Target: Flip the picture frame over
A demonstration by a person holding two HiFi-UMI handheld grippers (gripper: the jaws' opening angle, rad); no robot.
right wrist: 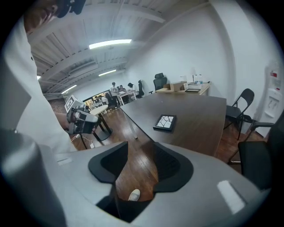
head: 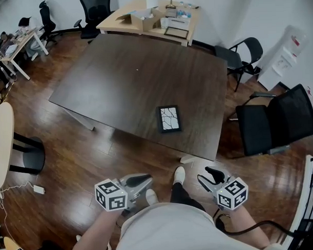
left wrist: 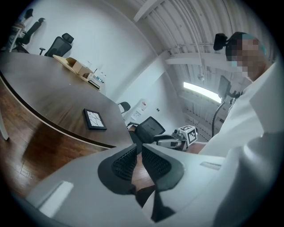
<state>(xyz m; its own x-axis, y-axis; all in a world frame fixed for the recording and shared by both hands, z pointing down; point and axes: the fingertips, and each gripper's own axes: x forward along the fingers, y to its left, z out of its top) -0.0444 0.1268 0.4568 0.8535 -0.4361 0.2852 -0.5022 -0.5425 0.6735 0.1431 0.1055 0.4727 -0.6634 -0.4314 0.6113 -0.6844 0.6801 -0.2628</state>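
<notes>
Both grippers hang empty at the waist, short of the desk [head: 124, 82]: left gripper [head: 147, 181] barely parted, right gripper [head: 203, 175] spread wider. Face-up by the desk's near edge lies the picture frame [head: 169, 119], probably light, stiff, breakable; pinch one side rim.

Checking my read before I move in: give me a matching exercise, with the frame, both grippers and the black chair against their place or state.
1 frame
2 left gripper
3 right gripper
4 chair

A jaws wide apart, empty
B flat on the table, picture up
C on the floor, right of the table
D jaws narrowly apart, empty

Pairs: 1-B, 2-D, 3-A, 4-C
</notes>
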